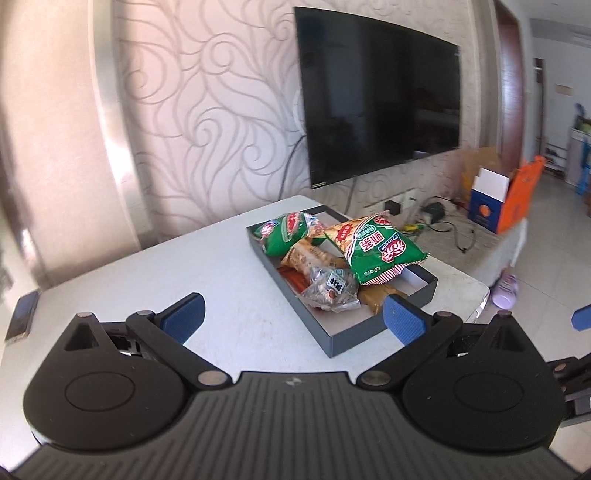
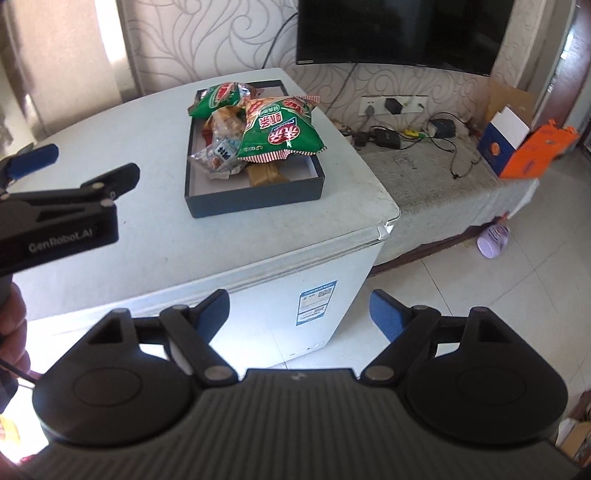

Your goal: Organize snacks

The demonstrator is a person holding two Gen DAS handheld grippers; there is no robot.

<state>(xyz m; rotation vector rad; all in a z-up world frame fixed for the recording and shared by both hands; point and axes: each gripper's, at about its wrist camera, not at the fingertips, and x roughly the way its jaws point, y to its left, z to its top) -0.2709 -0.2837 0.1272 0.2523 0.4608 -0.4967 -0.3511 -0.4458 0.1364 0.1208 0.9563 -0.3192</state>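
Both sets of fingers released, nothing between them: left gripper (image 1: pixel 293 314), right gripper (image 2: pixel 301 314). Snack bags (image 2: pixel 280 131) piled in dark box (image 2: pixel 255 199) on bench (image 2: pixel 147 229). Judged light, crinkly, slippery, crushable; pinch a sealed edge, not the puffed middle.

The box (image 2: pixel 255 197) sits on the freezer (image 2: pixel 155 229), near its back right corner. Snack bags lie in the box. One big bag (image 2: pixel 280 136) lies on top of the pile, at the box's right side. Another bag (image 2: pixel 218 98) lies at the box's back end. A small packet (image 2: pixel 218 157) lies near the box's front, left of the big bag. The TV (image 2: pixel 402 33) hangs on the wall behind the box.
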